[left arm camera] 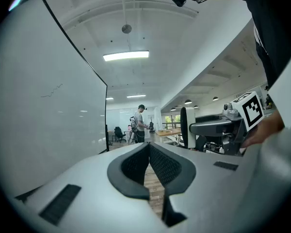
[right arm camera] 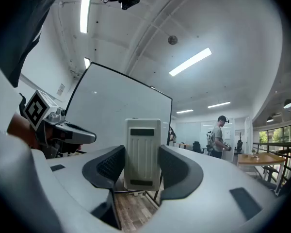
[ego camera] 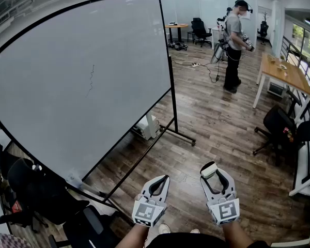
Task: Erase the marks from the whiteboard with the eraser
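A large whiteboard on a black wheeled stand fills the left of the head view, with a thin dark squiggle mark near its middle. The same mark shows faintly in the left gripper view. My right gripper is shut on a white eraser, which stands upright between its jaws. The eraser shows at the jaw tips in the head view. My left gripper is shut with nothing between its pads. Both grippers hang low over the floor, to the right of the board and well away from the mark.
A person with headgear stands at the back of the room. A wooden table and black chairs are at the right. A black chair sits at the lower left. The board's stand foot reaches across the wooden floor.
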Motion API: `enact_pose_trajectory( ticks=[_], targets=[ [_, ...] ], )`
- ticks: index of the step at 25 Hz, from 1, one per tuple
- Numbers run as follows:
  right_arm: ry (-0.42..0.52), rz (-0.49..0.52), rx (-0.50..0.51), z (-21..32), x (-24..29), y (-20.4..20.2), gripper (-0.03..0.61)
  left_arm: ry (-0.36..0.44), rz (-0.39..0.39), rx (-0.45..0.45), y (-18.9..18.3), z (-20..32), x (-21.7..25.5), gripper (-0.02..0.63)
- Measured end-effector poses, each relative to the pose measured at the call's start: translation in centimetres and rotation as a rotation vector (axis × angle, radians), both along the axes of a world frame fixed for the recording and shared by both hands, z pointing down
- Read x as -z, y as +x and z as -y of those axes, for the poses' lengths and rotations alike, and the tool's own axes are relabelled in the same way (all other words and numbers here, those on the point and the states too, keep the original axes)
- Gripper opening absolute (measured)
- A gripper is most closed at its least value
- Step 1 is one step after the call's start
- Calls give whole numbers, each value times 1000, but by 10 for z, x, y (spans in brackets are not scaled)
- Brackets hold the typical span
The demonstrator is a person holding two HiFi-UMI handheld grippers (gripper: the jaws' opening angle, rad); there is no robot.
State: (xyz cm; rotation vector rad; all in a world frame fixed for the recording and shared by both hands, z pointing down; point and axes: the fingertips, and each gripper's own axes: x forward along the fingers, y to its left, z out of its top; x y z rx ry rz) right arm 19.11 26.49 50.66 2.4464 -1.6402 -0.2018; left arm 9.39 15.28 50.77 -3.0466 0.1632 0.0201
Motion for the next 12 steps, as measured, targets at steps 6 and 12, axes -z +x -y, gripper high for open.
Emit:
enact_pose_trajectory(
  ticks=[6,12],
  targets=[
    [43,-34,30,28,18,-21,244,34,23,2,-13,23,-17,20],
    [39,-7,72,68,12,-40,244,27,23,23,-29,52,-20,20]
  ],
)
